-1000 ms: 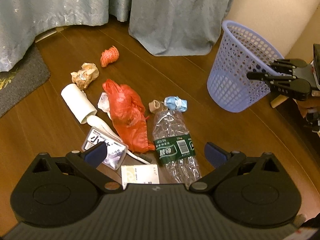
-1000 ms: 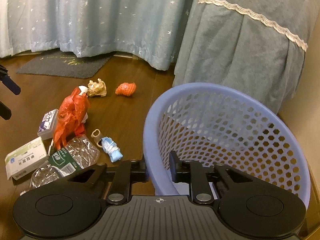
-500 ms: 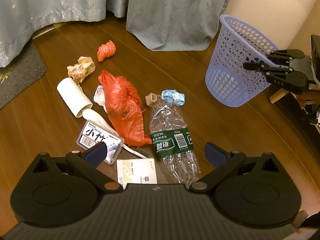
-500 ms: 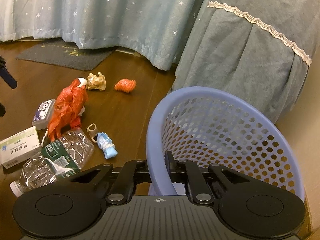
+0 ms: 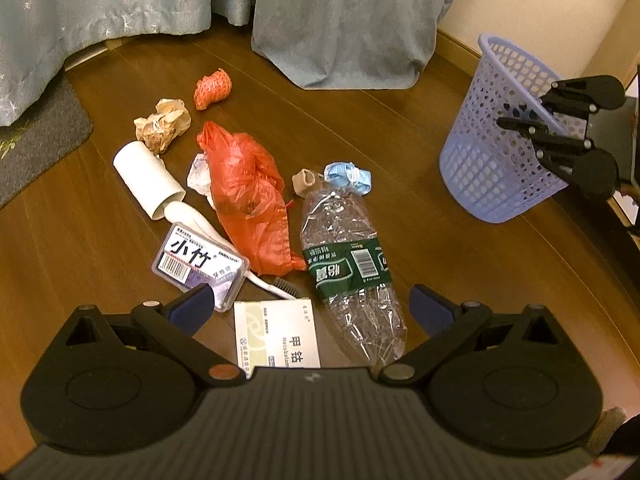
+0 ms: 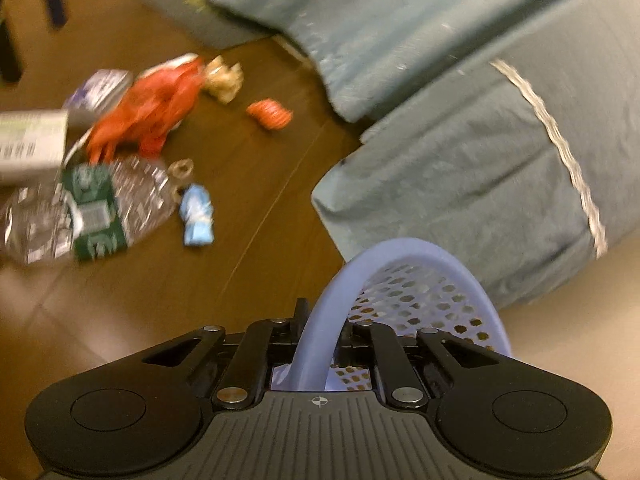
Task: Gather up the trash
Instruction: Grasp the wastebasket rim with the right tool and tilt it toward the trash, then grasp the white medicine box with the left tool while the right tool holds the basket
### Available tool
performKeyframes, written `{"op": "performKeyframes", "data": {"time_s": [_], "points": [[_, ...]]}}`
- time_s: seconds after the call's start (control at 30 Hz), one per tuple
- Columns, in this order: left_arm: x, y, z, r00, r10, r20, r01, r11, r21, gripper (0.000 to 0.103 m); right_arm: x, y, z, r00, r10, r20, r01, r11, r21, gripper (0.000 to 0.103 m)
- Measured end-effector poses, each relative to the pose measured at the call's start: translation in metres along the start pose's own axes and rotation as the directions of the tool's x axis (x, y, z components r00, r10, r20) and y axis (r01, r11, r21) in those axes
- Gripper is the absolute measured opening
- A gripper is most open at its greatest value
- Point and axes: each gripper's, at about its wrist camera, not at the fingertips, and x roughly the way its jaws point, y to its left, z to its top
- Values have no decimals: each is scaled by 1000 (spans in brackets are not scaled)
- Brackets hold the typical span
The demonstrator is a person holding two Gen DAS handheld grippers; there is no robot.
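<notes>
My right hand-held gripper (image 6: 320, 334) is clamped on the rim of the lavender perforated plastic wastebasket (image 6: 404, 256), its jaws having just closed down on that rim, and the basket tilts. My left hand-held gripper (image 5: 310, 308) gapes wide and grips nothing; just ahead of it on the wooden floor (image 5: 400, 128) lie a crushed clear plastic bottle (image 5: 348, 256), a white cardboard box (image 5: 276, 334) and a crumpled red plastic bag (image 5: 248, 196).

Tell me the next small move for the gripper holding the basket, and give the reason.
Probably carry the basket toward the litter and set it upright beside the crushed bottle. The right gripper is clamped on its rim and it hangs tilted, apart from the pile, while the left gripper waits open over the bottle.
</notes>
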Motion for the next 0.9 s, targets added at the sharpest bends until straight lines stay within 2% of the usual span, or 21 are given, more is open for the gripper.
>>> {"op": "performKeyframes", "data": {"time_s": [0.1,0.3,0.5,0.63,0.9], "points": [[1,1,-4,1000,-1,3,1,1000,2,101,0,24,-3,999,-49,0,49,996,-77,7],[2,3,-9,1000,-1,17,1,1000,-2,101,4,62,-5,992,-125,10,126,982,-139,5],[4,6,-15,999,11,53,-11,1000,-9,101,15,86,-10,992,-125,-14,121,982,-146,0],[8,9,-20,998,19,56,-18,1000,-19,101,22,94,-16,993,-113,-32,109,986,-123,0],[16,11,-29,998,25,55,-24,1000,-16,101,28,99,-24,985,-173,-26,171,983,-66,0]]}}
